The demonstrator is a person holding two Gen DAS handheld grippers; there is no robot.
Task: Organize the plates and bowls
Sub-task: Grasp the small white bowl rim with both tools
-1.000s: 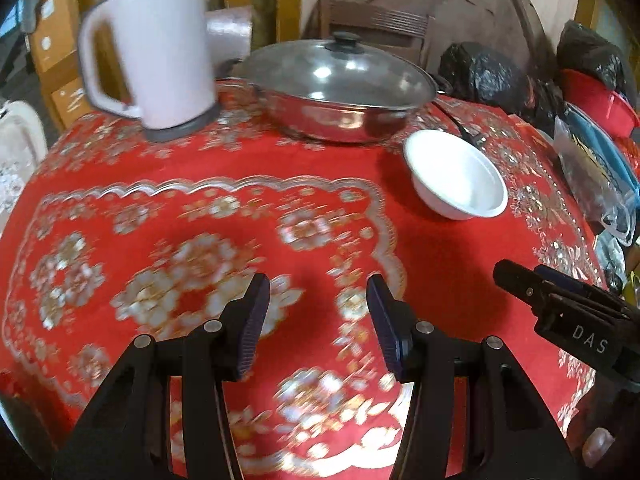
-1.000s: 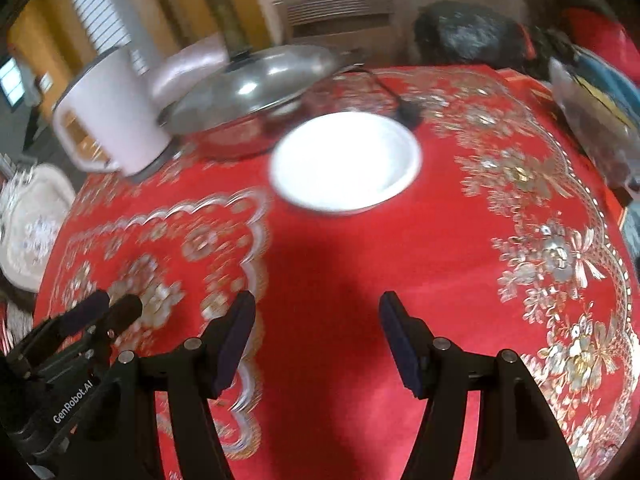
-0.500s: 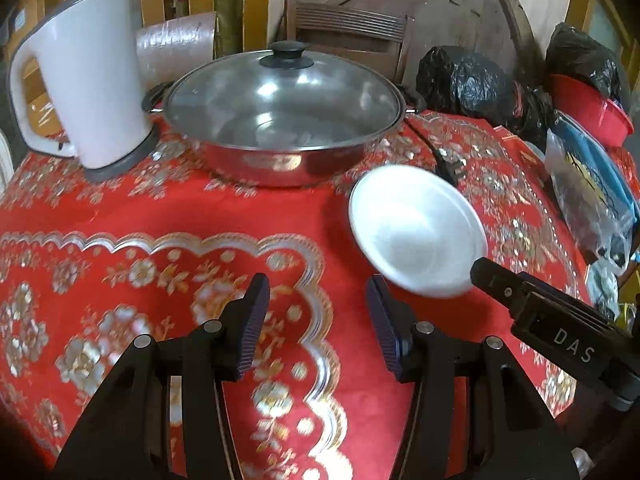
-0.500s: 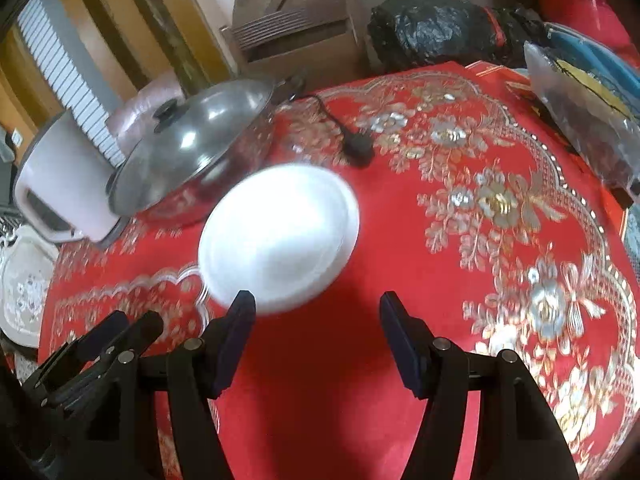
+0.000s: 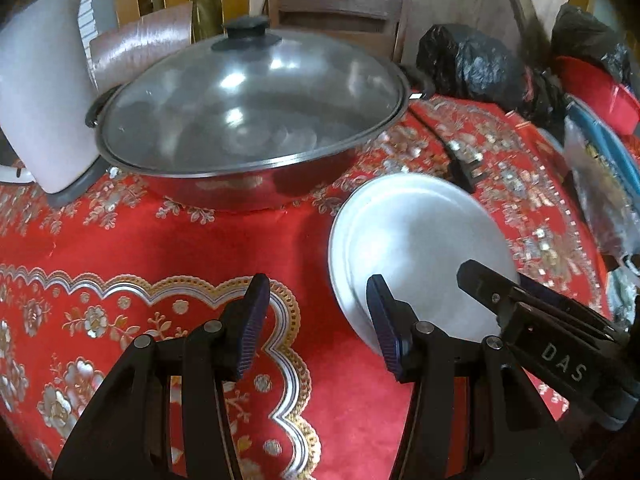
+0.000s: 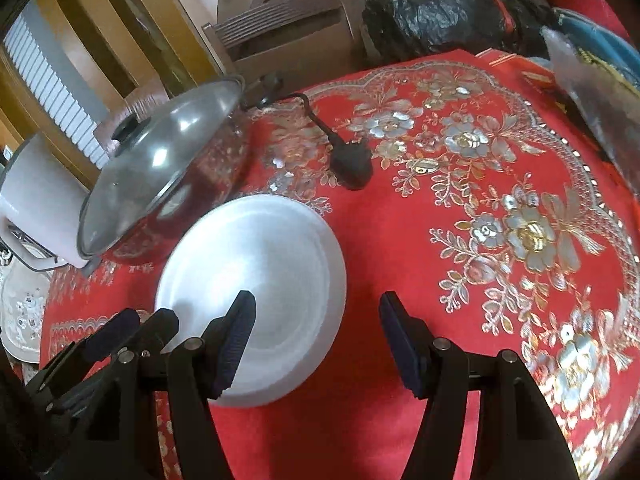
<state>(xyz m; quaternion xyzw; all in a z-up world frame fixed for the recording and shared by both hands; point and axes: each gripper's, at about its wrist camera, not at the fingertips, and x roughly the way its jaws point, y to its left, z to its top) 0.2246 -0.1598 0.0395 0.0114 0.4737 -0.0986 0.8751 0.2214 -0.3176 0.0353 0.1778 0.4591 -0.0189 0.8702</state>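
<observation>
L gripper (image 5: 316,320): near edge of counter, jaws apart at a middling gap, nothing btwn them; its right finger overlaps the bowl's near-left rim in the left wrist view, contact can't be told.
R gripper (image 6: 316,340): also apart, a bit wider, empty; left finger sits over the bowl's near rim, right finger over bare cloth. Touching or just above: can't tell.
Bowl (image 6: 256,264): white, shallow, upright on the red counter (image 6: 400,260), just in front of the pan, both grippers at its near side.
Bowl handling (judgement): looks glazed ceramic or melamine, so stiff, smooth, prob slippery; light to moderate wt; chips if knocked on the pan. Best hold = pinch the rim, one finger inside, one outside, at the near edge. Too wide to span whole.
Plug (image 6: 352,164): black, w/ cord, lying just past the bowl's far rim; could snag if the bowl slides far.
Pan (image 5: 248,120): steel w/ glass lid, far-left of the bowl, close to it; contents blurred by glare.
Kettle (image 5: 40,92): white, far left, cut off by frame.
Hidden/unclear: bowl underside and foot not seen; near rim behind fingers; no plates or other bowls in view, so the stacking spot is unknown. Far right bags, red tub blurred.
</observation>
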